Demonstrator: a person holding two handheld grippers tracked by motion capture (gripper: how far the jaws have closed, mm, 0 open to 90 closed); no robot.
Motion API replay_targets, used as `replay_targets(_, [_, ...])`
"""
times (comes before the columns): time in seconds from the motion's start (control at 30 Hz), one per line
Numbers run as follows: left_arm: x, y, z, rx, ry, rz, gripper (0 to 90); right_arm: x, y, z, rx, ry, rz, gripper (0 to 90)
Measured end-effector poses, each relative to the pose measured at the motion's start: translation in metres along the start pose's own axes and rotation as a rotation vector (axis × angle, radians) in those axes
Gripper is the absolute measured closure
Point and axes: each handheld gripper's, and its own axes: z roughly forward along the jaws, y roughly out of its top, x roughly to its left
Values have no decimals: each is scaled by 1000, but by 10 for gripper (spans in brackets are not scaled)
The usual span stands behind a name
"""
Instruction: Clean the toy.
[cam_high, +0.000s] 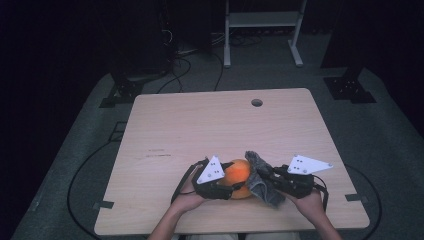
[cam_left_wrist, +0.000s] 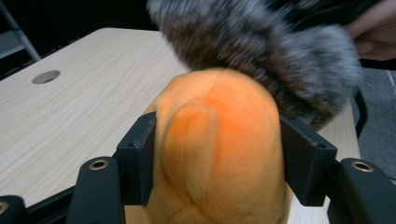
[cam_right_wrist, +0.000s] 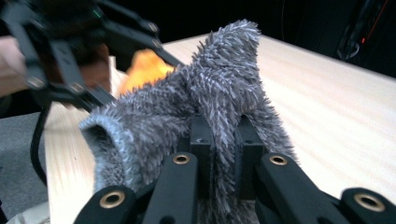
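wooden table (cam_high: 200, 125), white rack (cam_high: 262, 20), floor cables (cam_high: 185, 65)

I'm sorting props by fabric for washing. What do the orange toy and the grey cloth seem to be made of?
The orange plush toy looks like short, velvety synthetic plush: a smooth matte nap, and it bulges softly between the left gripper jaws. The grey cloth, pinched in the right gripper, seems to be shaggy microfibre or chenille, judging by its spiky tufts.

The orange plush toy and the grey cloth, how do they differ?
The orange plush toy is smooth, rounded and stuffed; the grey cloth is shaggy, thin and folded. The toy fills the wide-set left tool; the cloth is pinched in the narrow right tool. Both are soft and gripped.
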Motion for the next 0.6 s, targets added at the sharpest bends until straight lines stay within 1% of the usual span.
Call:
replay_targets(0.03, [0, -1, 1, 1, -18, -6, 335, -3, -5, 1, 15, -2, 15, 807])
replay_targets(0.13, [3, -7, 4, -15, -33, -11, 221, -10, -13, 3, 31, -7, 36, 807])
replay_targets(0.17, [4, -9, 5, -6, -51, -8, 170, -12, -15, 2, 35, -14, 42, 807])
replay_targets(0.2, [3, -10, 5, -6, -59, -2, 140, -14, -15, 2, 38, -25, 47, 807])
replay_targets(0.23, [3, -11, 5, -6, -59, 5, 131, -15, -16, 1, 40, -34, 49, 807])
replay_targets(0.27, [2, -11, 5, 5, -41, 18, 135, -16, -17, 1, 42, -39, 48, 807])
replay_targets(0.33, [1, -12, 8, 9, -9, 41, 218, -18, -18, 0, 44, -44, 56, 807])
replay_targets(0.37, [1, -12, 8, 9, -4, 42, 263, -17, -17, 0, 44, -51, 57, 808])
replay_targets(0.4, [0, -13, 9, 6, 7, 38, 283, -17, -17, 0, 42, -51, 60, 808])
replay_targets(0.47, [1, -14, 10, 1, 26, 24, 308, -10, -12, 0, 33, -50, 37, 809])
replay_targets(0.5, [1, -14, 9, 1, 33, 15, 312, -6, -9, 1, 20, -33, 28, 809])
replay_targets(0.53, [2, -14, 9, -3, 44, 5, 317, -2, -6, 2, 4, -3, 17, 808])
replay_targets(0.57, [3, -14, 9, -4, 48, 0, 326, 3, -4, 4, -9, 19, -2, 808])
replay_targets(0.6, [5, -15, 8, -5, 47, -11, 329, 5, -3, 4, -9, 22, -9, 808])
